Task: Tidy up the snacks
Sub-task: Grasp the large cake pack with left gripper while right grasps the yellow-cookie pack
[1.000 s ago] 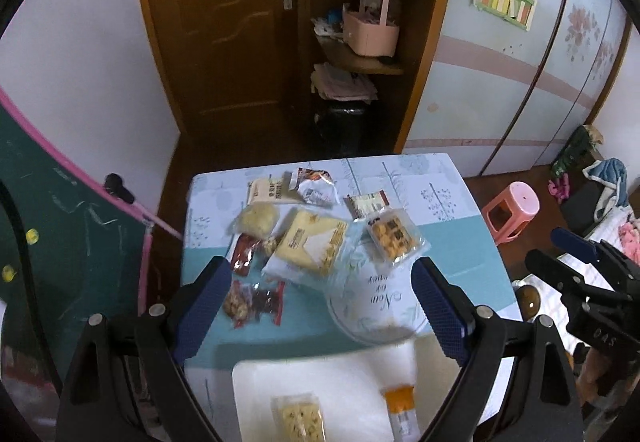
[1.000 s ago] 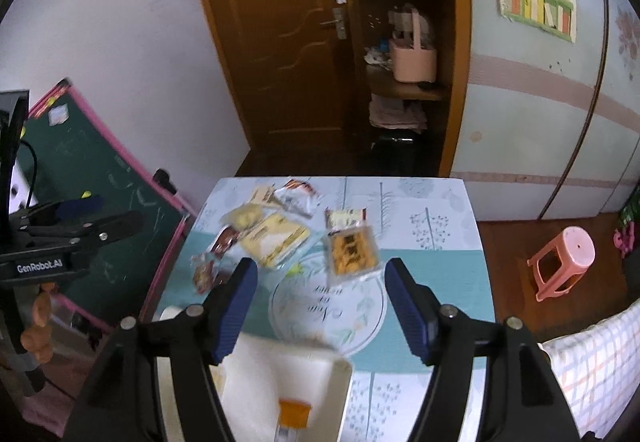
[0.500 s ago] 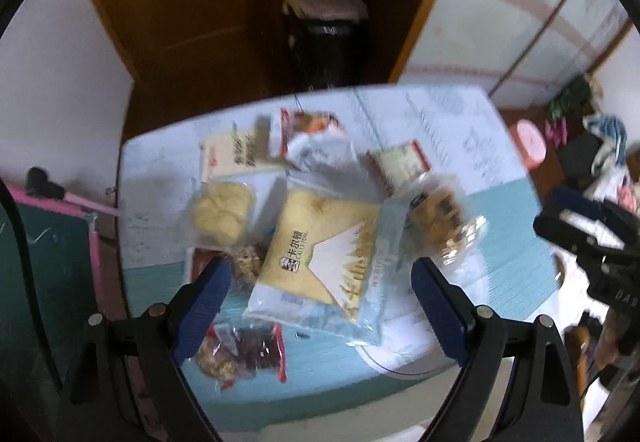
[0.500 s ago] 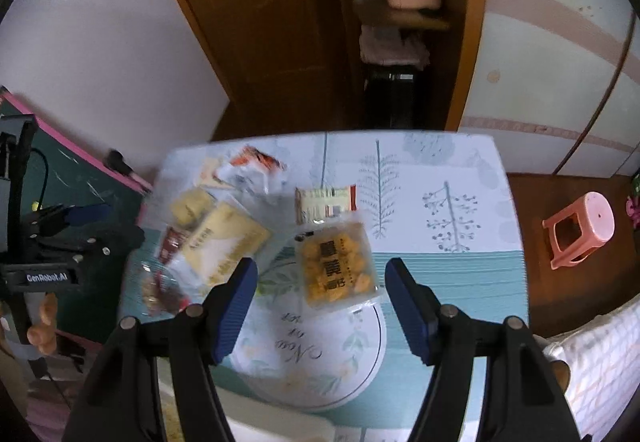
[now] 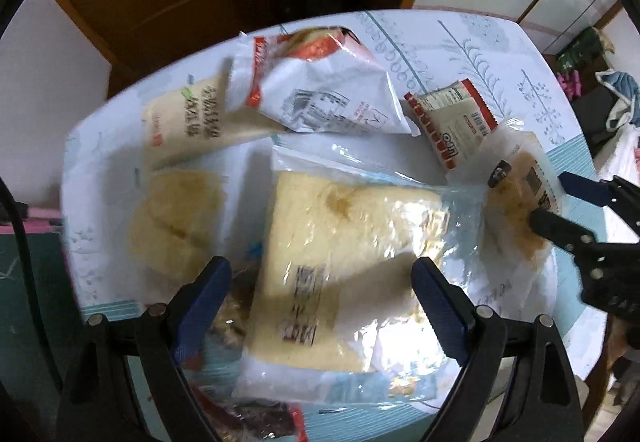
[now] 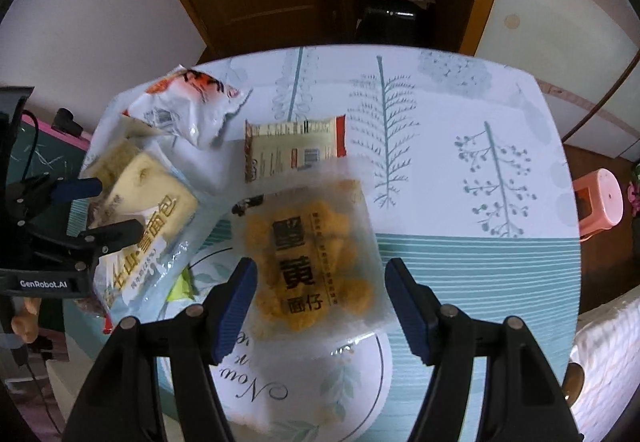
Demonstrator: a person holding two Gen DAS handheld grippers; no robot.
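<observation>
The left claw (image 5: pixel 320 302) points down at the table (image 5: pixel 480 54) with its two blue fingers (image 5: pixel 204 298) spread wide and nothing pinched between them. To the left of it, past its left finger, lies a clear bag of pale round cakes (image 5: pixel 176 218). Right under the gap between its fingers lies a big clear bag of yellow bread (image 5: pixel 340 242), and the fingers stand on either side of that bag without pressing it. Down by the left finger a red bag of dark snacks (image 5: pixel 256 418) peeks out from under the bread bag. Ahead of this claw sit a cream packet (image 5: pixel 188 122) and a crinkly white and red bag (image 5: pixel 316 82), which rests partly on the cream packet. To the right of them is a small packet with red edges (image 5: pixel 452 122). The right claw (image 6: pixel 320 306) also points down, with its fingers apart and gripping nothing. Under its gap lies a clear bag of orange puffs (image 6: pixel 312 254), partly on a round mat with writing (image 6: pixel 280 394). The small red-edged packet sits just ahead of that bag. Far to the right of this claw, on the floor, stands a pink stool (image 6: pixel 600 202).
</observation>
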